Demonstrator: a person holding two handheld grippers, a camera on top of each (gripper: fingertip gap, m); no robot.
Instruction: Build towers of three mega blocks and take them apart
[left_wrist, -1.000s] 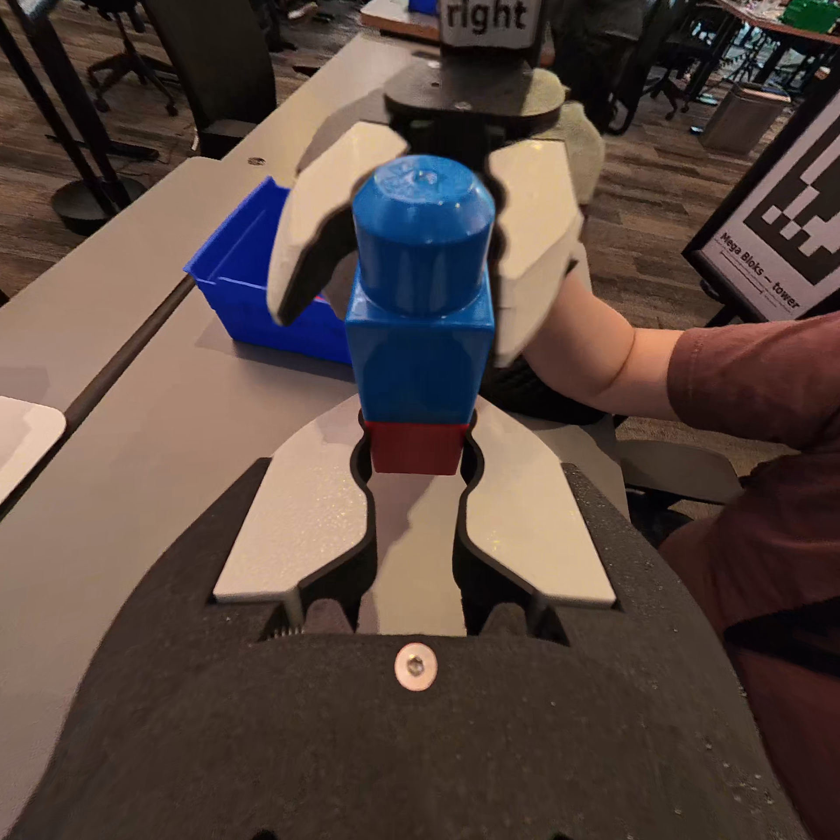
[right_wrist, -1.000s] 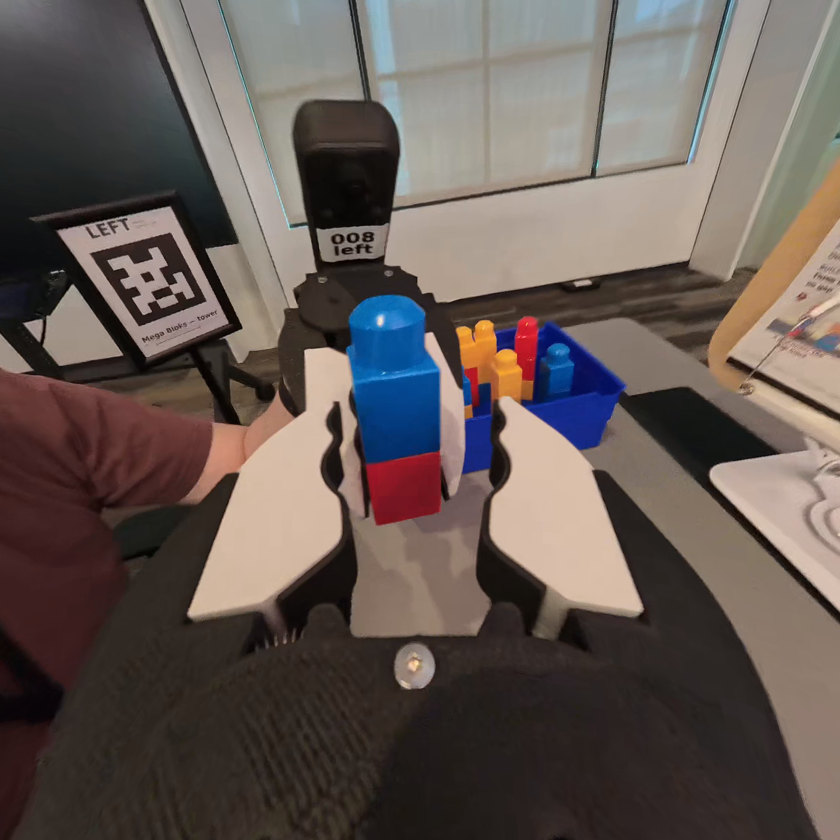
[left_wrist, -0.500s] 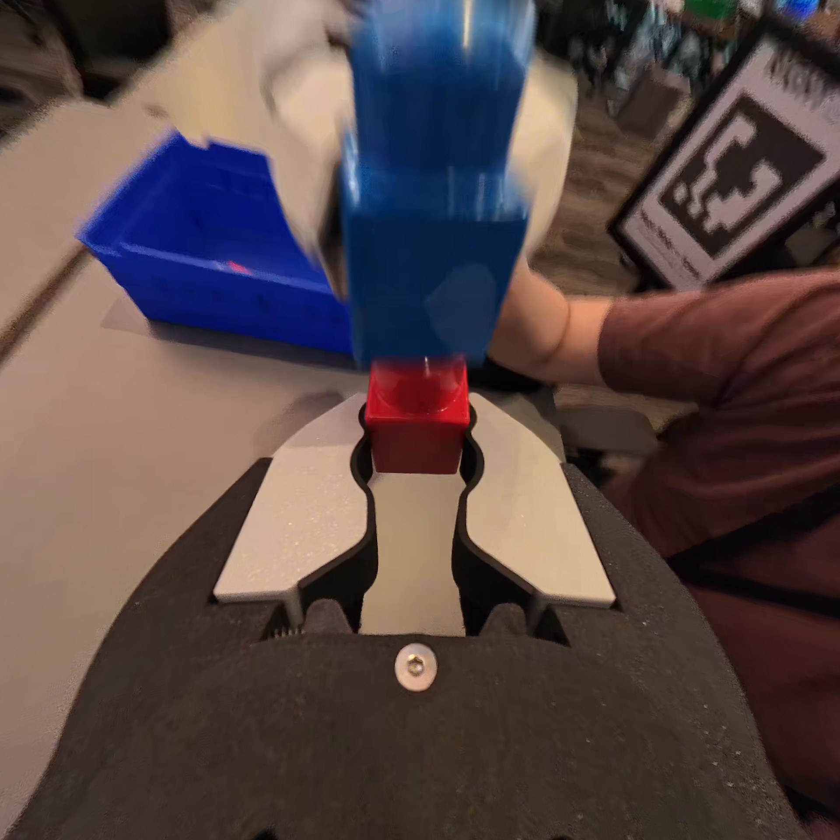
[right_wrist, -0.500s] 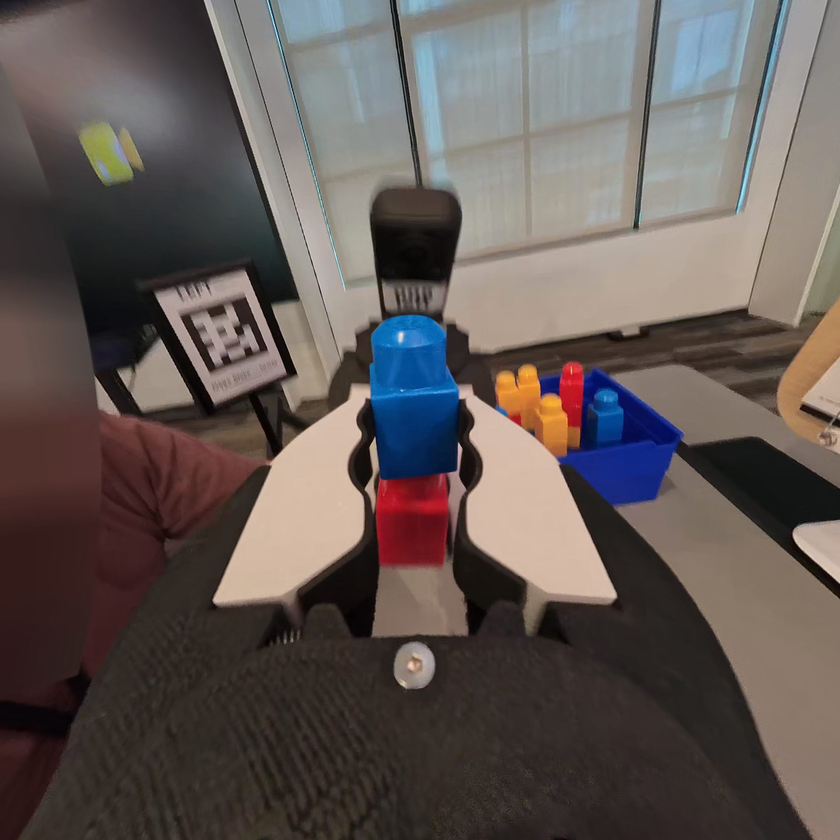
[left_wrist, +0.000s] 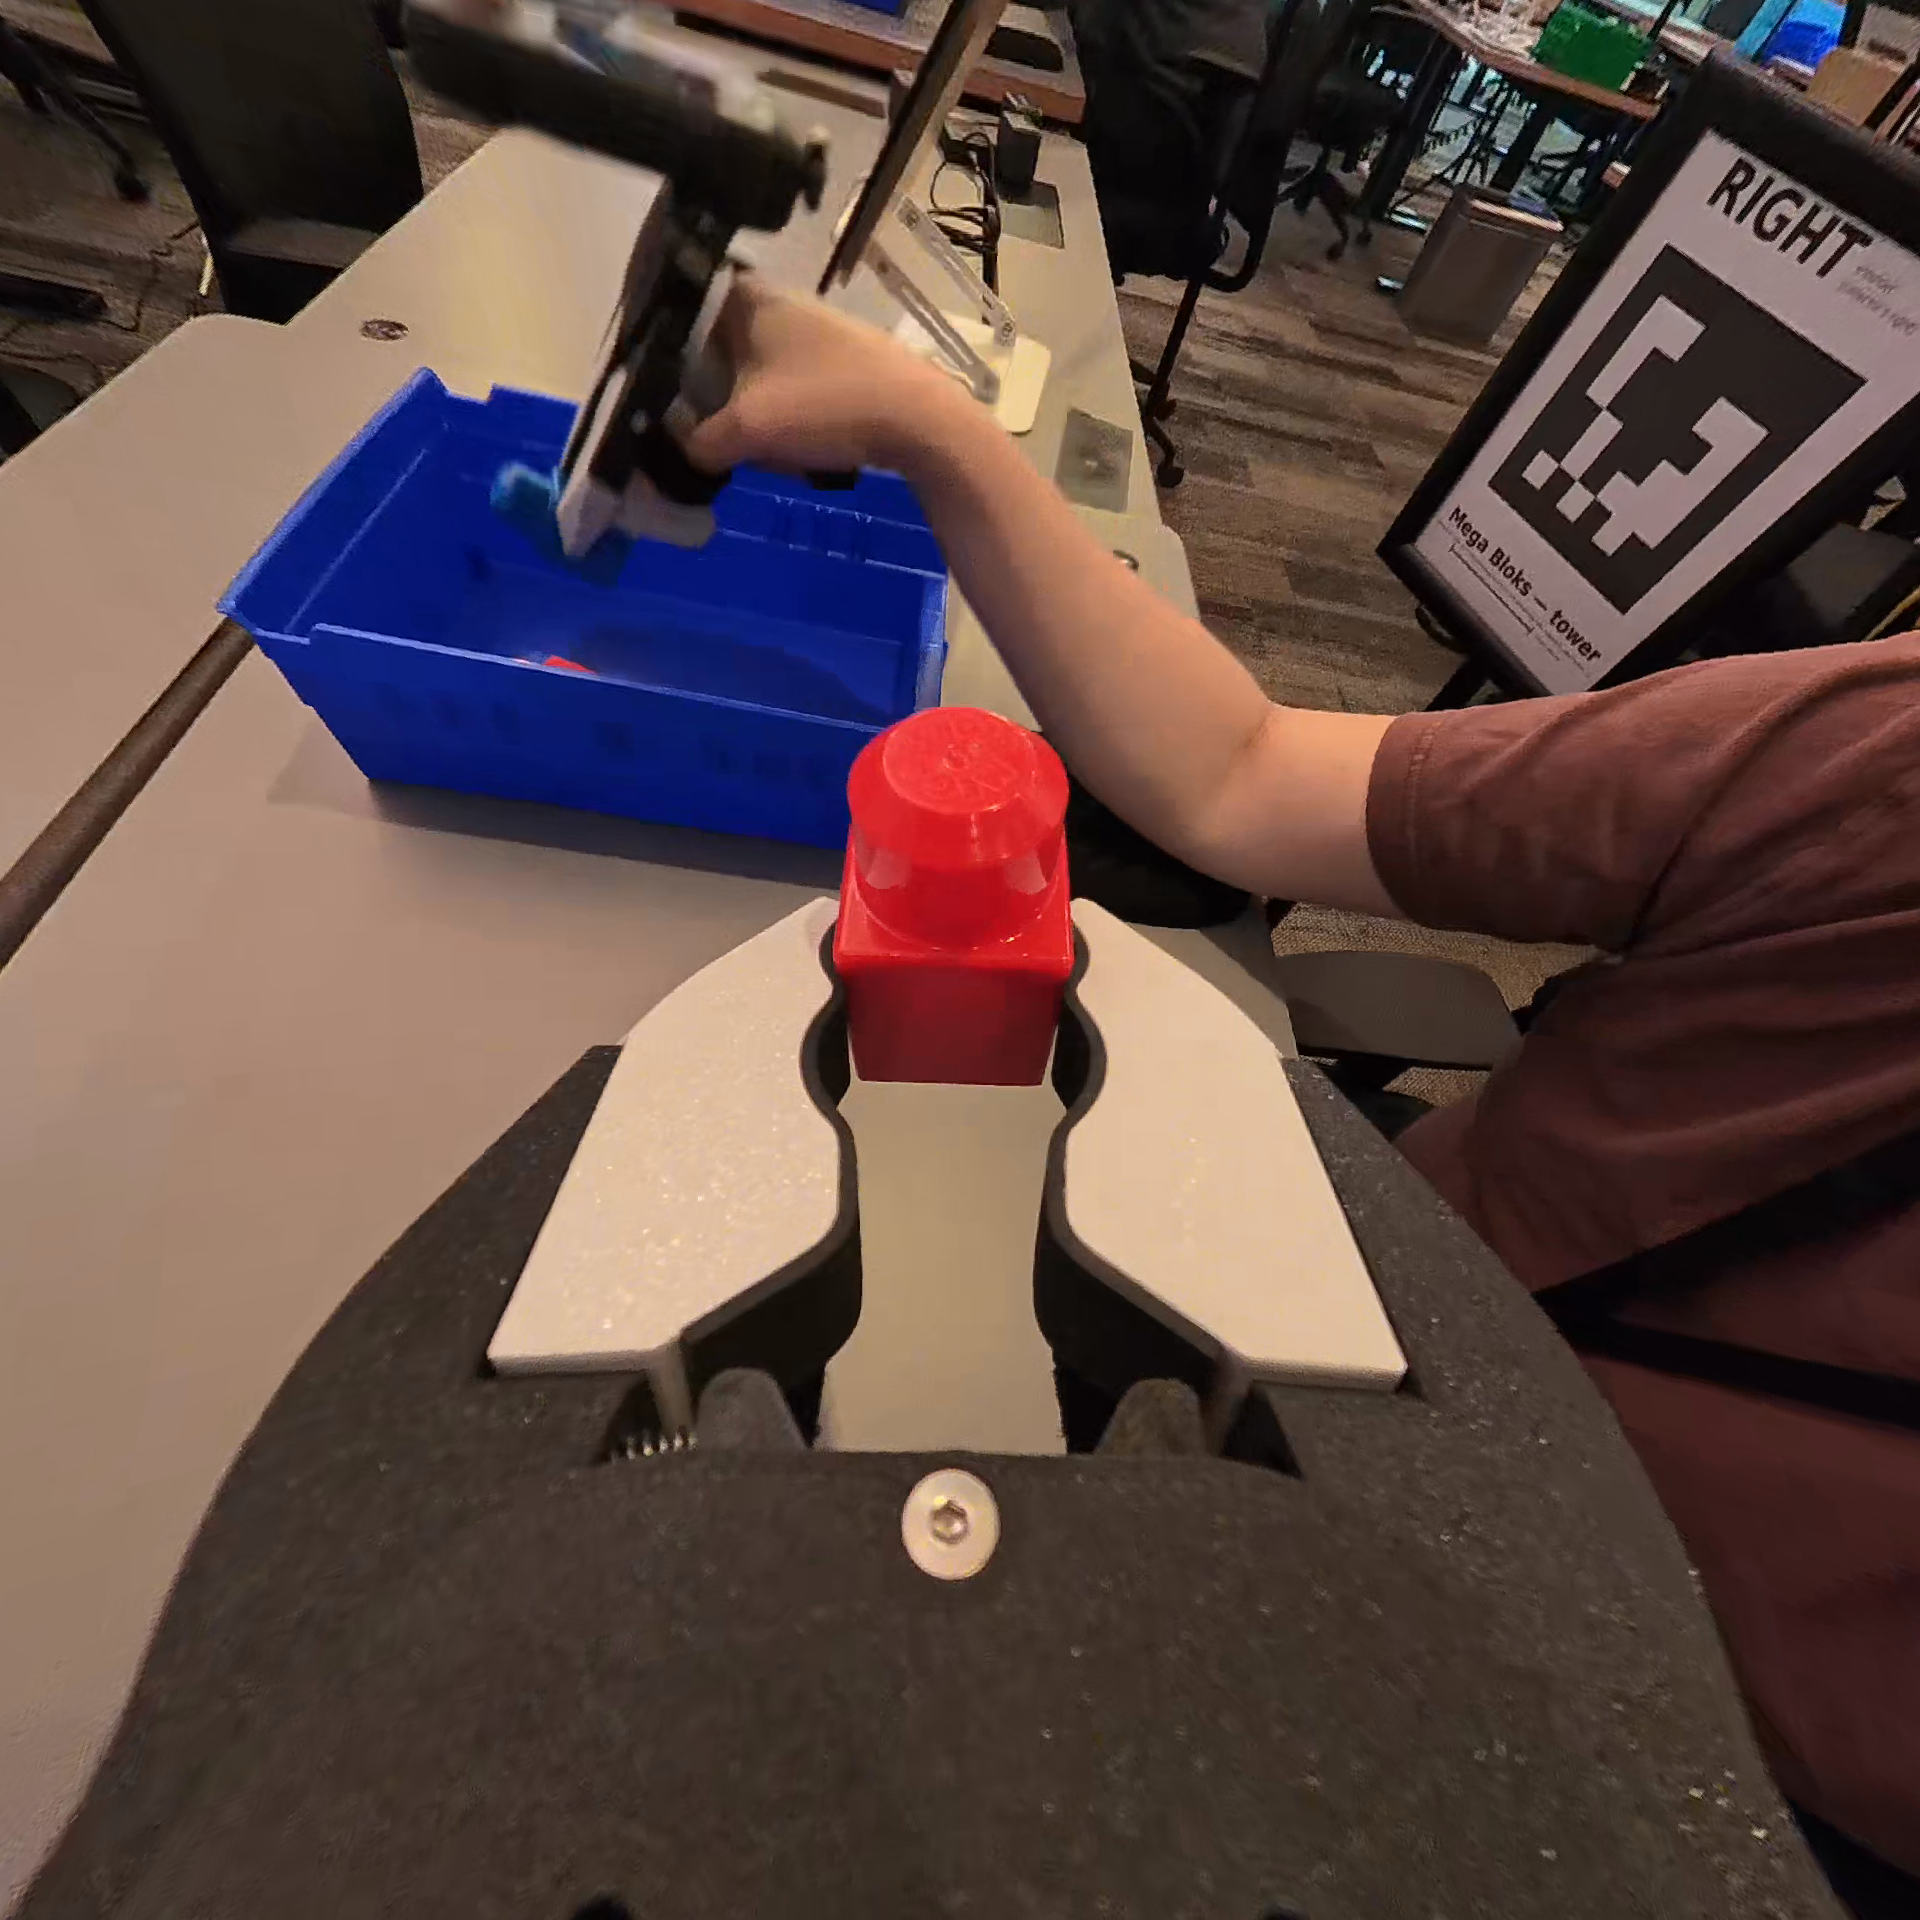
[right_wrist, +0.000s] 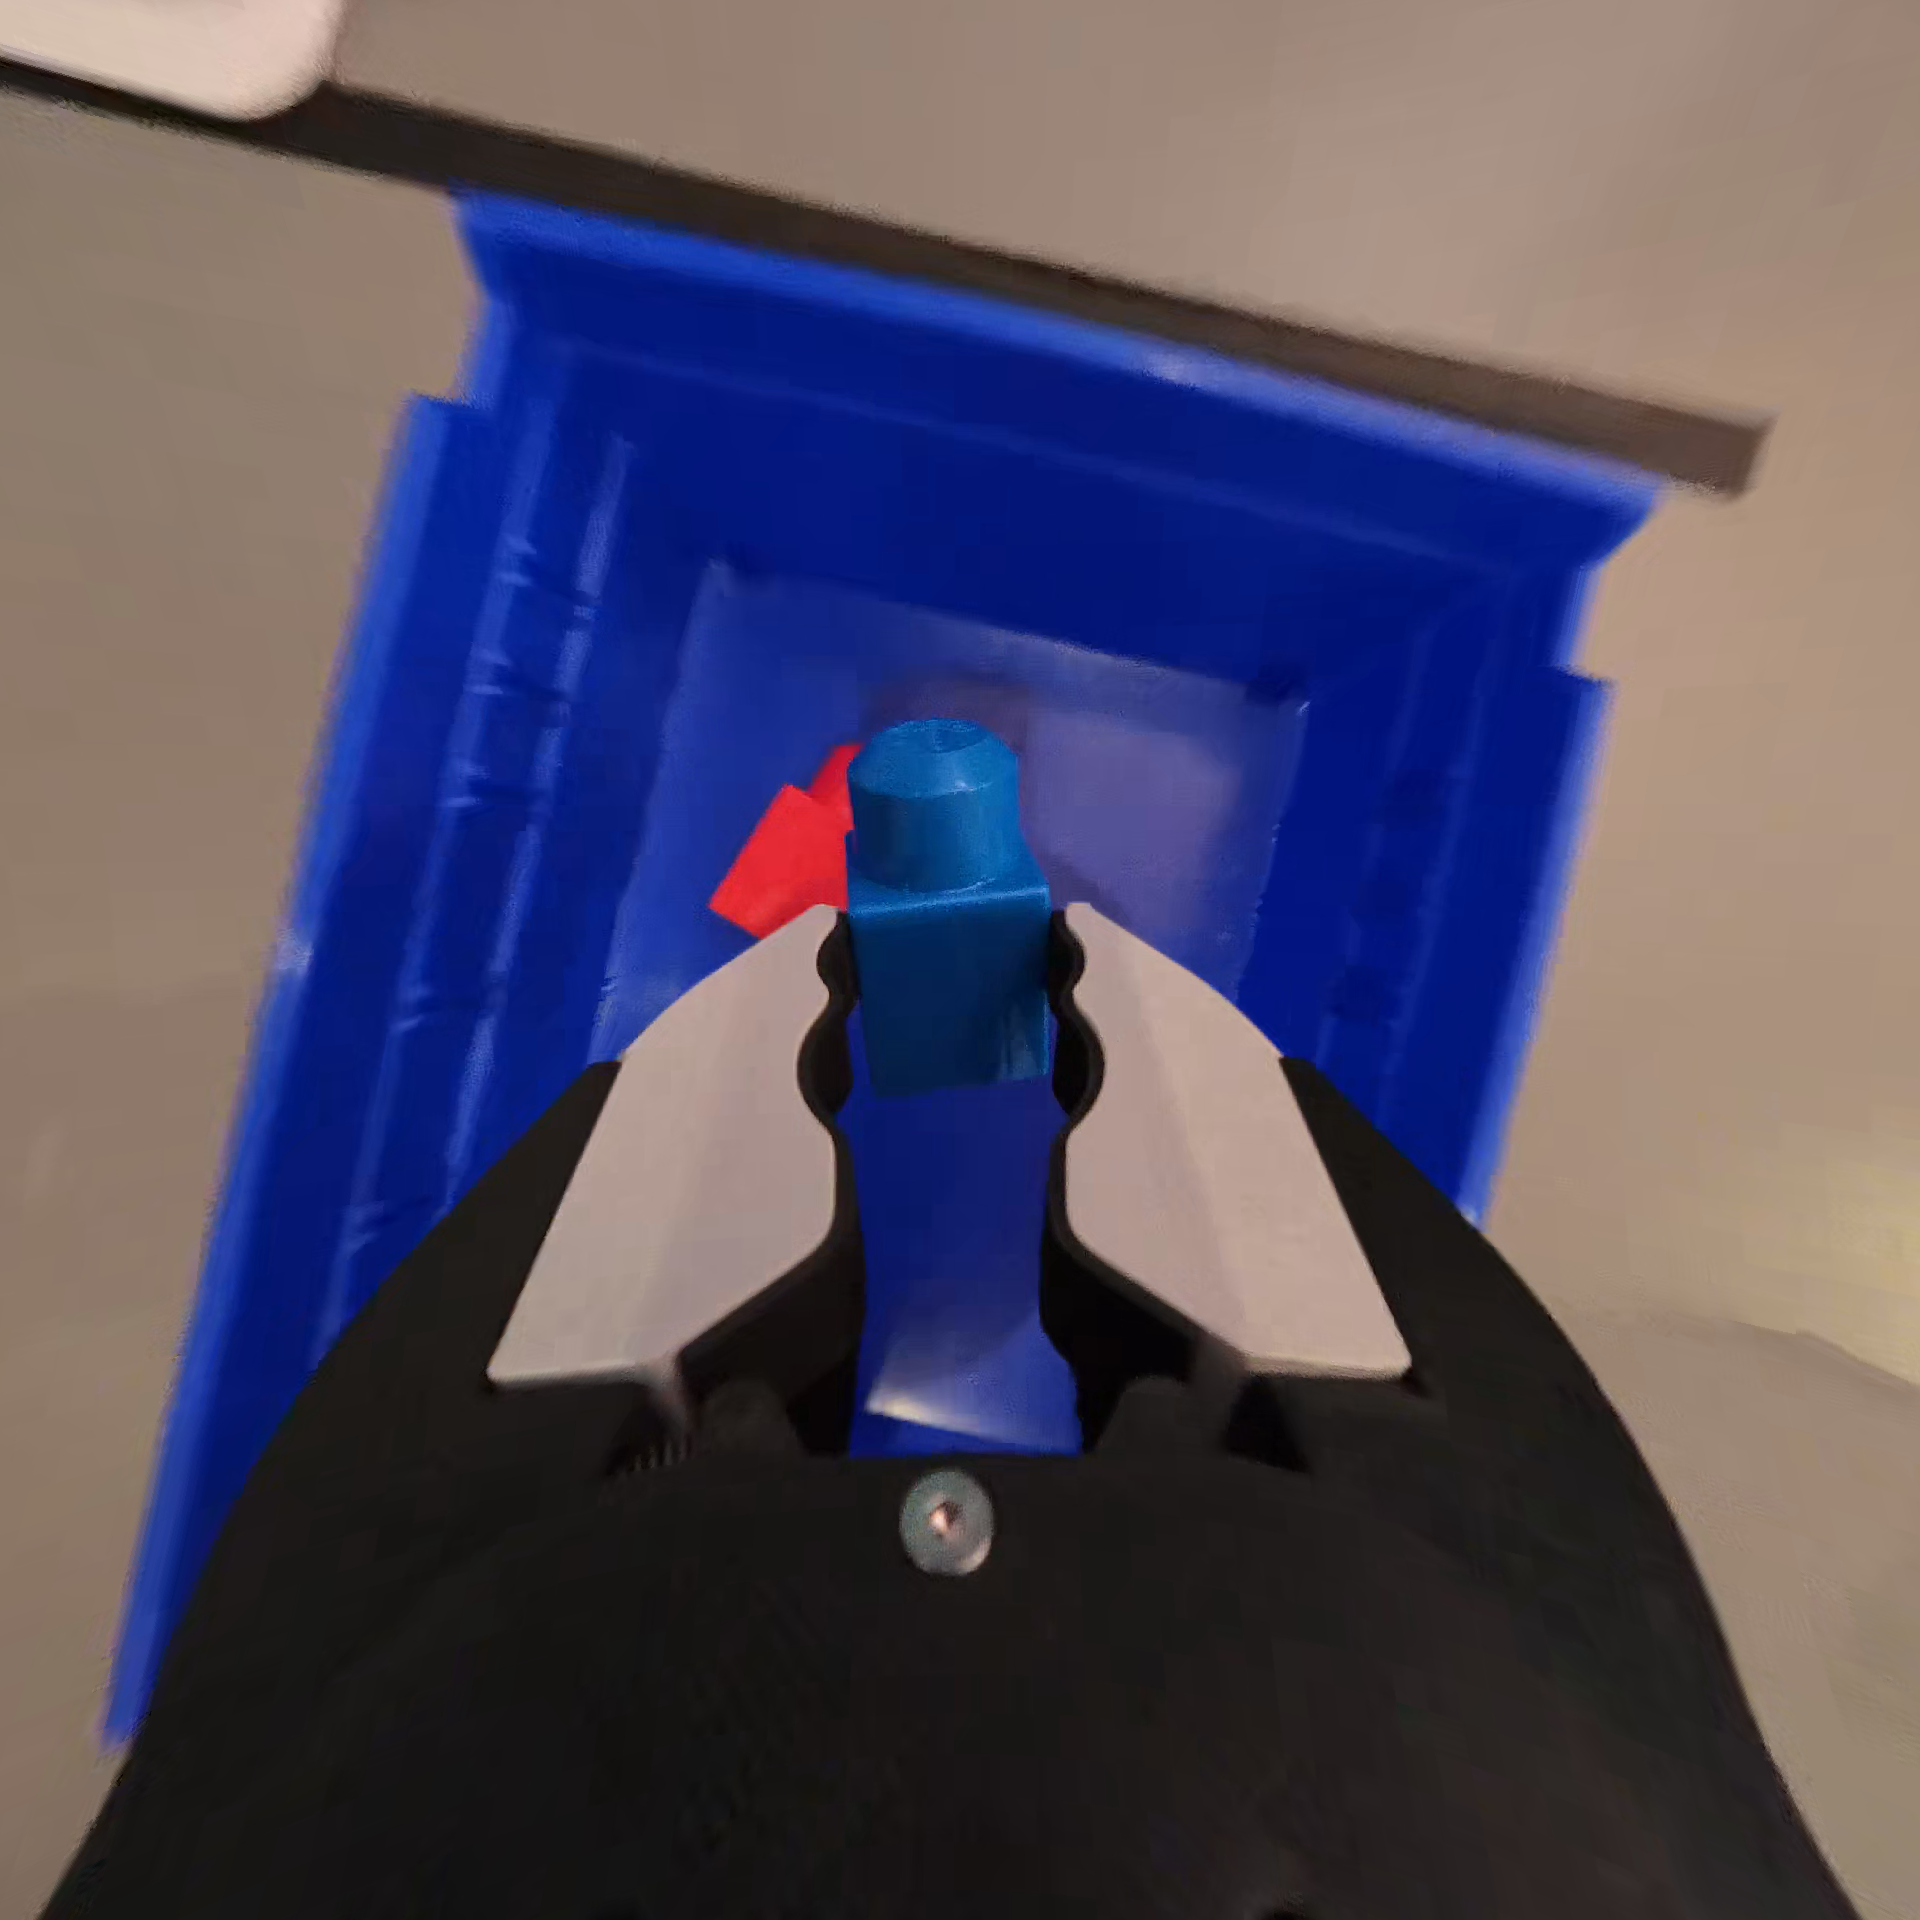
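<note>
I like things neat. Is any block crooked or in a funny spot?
Mostly neat. The blue block sits a little tilted in the right gripper over the blue bin. A red block lies on its side in there.

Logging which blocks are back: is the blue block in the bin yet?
Not yet: the blue block remains clamped in the right gripper, above the blue bin.
</note>
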